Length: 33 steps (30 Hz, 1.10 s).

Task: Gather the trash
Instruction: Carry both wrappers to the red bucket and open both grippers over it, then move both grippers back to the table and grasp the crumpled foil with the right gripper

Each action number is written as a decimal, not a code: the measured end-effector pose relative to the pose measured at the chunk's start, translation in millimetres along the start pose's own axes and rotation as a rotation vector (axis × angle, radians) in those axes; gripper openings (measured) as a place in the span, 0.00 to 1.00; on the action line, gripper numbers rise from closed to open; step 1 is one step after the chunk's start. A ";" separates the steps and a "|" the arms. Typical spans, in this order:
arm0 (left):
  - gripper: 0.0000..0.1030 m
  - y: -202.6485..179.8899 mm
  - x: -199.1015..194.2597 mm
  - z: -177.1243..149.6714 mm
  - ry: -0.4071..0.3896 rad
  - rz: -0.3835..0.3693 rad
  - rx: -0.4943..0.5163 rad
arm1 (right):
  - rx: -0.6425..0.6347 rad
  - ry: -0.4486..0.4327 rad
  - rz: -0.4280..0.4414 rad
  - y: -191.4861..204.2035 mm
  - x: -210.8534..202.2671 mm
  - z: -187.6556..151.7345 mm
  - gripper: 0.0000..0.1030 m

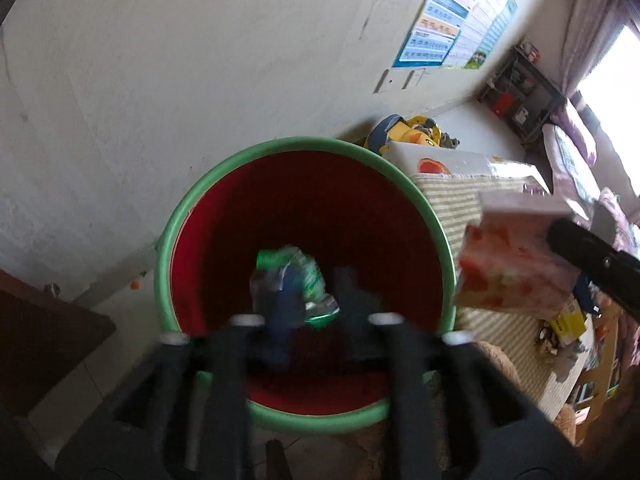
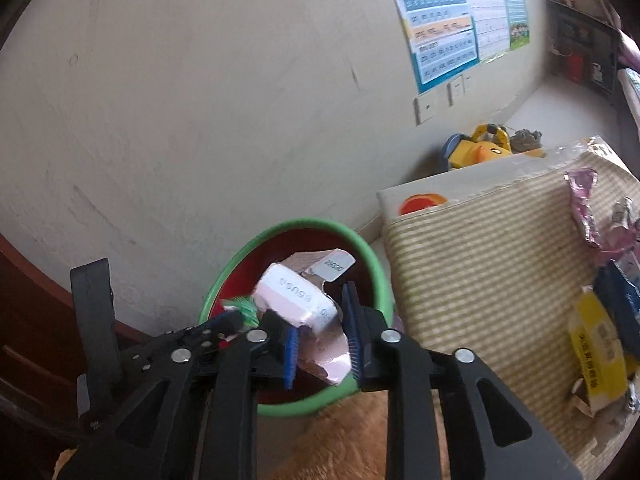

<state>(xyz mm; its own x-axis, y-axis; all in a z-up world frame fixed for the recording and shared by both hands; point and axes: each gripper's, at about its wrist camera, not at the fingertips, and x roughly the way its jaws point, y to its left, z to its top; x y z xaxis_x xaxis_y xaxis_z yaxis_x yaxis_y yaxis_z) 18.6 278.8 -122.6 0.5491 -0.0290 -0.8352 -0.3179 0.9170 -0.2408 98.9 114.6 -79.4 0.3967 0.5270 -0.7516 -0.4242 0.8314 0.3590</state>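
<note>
My left gripper (image 1: 316,300) hangs over the green-rimmed red bin (image 1: 188,216), its jaws spread; a crumpled green wrapper (image 1: 308,276) sits between them, blurred, and I cannot tell whether the pads touch it. My right gripper (image 2: 324,340) is at the bin's near right edge with the pink carton (image 2: 296,296) between its blue pads, which look just apart from it. More trash, a yellow packet (image 2: 600,356) among it, lies on the striped desk (image 2: 480,272) to the right
</note>
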 end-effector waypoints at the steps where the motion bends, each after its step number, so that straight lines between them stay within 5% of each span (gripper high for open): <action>1: 0.53 2.3 -1.1 -0.6 -0.009 -0.001 -0.016 | 0.004 -0.002 0.001 -1.1 1.3 -1.6 0.41; 19: 0.55 -27.5 -6.9 -5.6 -0.019 0.001 0.039 | 0.139 -0.040 -0.009 -45.3 -51.8 -19.4 0.49; 21: 0.55 -29.0 -8.7 -7.4 -0.022 0.008 0.036 | 0.096 -0.047 -0.019 -39.2 -49.0 -13.8 0.44; 23: 0.56 -25.6 -12.3 -8.3 -0.029 0.019 0.029 | 0.046 -0.039 -0.019 -29.8 -43.9 -11.6 0.24; 29: 0.57 -7.7 -21.8 -7.2 -0.049 0.059 -0.017 | -0.017 -0.029 0.030 -0.8 -19.1 4.0 0.25; 31: 0.59 -2.1 -22.5 -8.2 -0.050 0.073 -0.019 | -0.023 -0.025 0.020 5.1 -8.7 10.6 0.29; 33: 0.60 4.8 -23.5 -10.1 -0.049 0.086 -0.026 | -0.007 0.004 0.040 7.1 5.2 15.9 0.55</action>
<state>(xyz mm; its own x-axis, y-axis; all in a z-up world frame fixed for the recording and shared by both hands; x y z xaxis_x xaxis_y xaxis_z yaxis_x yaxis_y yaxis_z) -3.6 279.8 -109.1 0.5561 0.0693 -0.8282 -0.3853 0.9045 -0.1830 110.9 126.0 -72.0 0.3759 0.5588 -0.7392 -0.4456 0.8084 0.3846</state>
